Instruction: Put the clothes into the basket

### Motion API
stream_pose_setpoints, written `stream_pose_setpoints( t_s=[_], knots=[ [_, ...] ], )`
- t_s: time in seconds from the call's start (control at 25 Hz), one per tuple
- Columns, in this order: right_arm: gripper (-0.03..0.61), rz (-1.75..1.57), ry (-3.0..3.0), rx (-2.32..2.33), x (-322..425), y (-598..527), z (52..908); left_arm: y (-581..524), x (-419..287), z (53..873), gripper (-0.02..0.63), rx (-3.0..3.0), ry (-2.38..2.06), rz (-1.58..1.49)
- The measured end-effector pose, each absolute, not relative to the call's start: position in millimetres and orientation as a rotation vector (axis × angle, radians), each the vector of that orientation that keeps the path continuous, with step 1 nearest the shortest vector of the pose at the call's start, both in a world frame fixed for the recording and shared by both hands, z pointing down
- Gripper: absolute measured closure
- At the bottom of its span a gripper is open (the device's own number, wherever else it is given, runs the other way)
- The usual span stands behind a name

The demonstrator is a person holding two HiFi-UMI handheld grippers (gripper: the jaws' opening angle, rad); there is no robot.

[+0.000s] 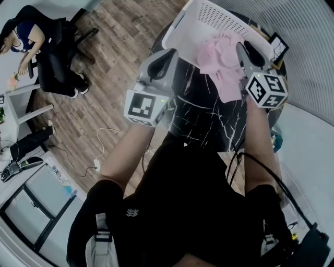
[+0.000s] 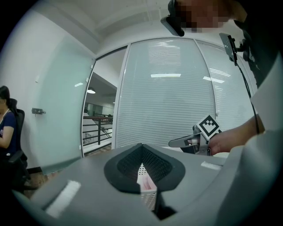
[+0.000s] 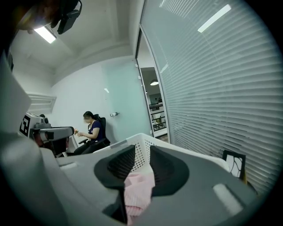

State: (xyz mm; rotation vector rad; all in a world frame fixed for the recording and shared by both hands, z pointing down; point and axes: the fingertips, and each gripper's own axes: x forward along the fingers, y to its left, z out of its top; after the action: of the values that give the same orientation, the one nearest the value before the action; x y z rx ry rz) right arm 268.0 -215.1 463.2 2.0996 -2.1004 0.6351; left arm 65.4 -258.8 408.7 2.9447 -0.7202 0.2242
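Pink fabric fills the picture's centre-top: a soft pink garment [image 1: 222, 65] hangs from the right claw [image 1: 241, 49], at about 1 o'clock in the head view. The right gripper view shows that claw's two dark pads closed on the cloth, with a narrow gap between them that the bunched knit fills. The garment's lower part drapes across the near rim of the white perforated laundry basket [image 1: 209, 15] and down over the black marble-patterned tabletop [image 1: 203, 125]. The basket sits at 12 o'clock on that tabletop, beyond both claws.

The left claw [image 1: 168, 56] hovers at 11 o'clock, just beside the basket's near-left corner. In the left gripper view its pads meet at the tips and grip nothing; only a sliver of the basket wall, with a trace of pink, shows past them.

Off at 10 o'clock, well apart from the tabletop, a seated person [image 1: 23, 36] in a black office chair [image 1: 55, 57] sits on the wood-plank floor [image 1: 115, 36].
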Motion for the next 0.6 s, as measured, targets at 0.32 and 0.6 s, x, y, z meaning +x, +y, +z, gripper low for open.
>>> stream_pose_setpoints(
  t_s=[0.32, 0.6],
  knots=[
    [0.482, 0.565, -2.109, 2.134, 268, -201, 443, -251, 68, 396, 0.607, 2.983, -0.693, 0.190],
    [0.482, 0.433, -2.151, 2.200, 250, -172, 397, -233, 54, 362, 0.607, 3.023, -0.674, 0.143]
  ],
)
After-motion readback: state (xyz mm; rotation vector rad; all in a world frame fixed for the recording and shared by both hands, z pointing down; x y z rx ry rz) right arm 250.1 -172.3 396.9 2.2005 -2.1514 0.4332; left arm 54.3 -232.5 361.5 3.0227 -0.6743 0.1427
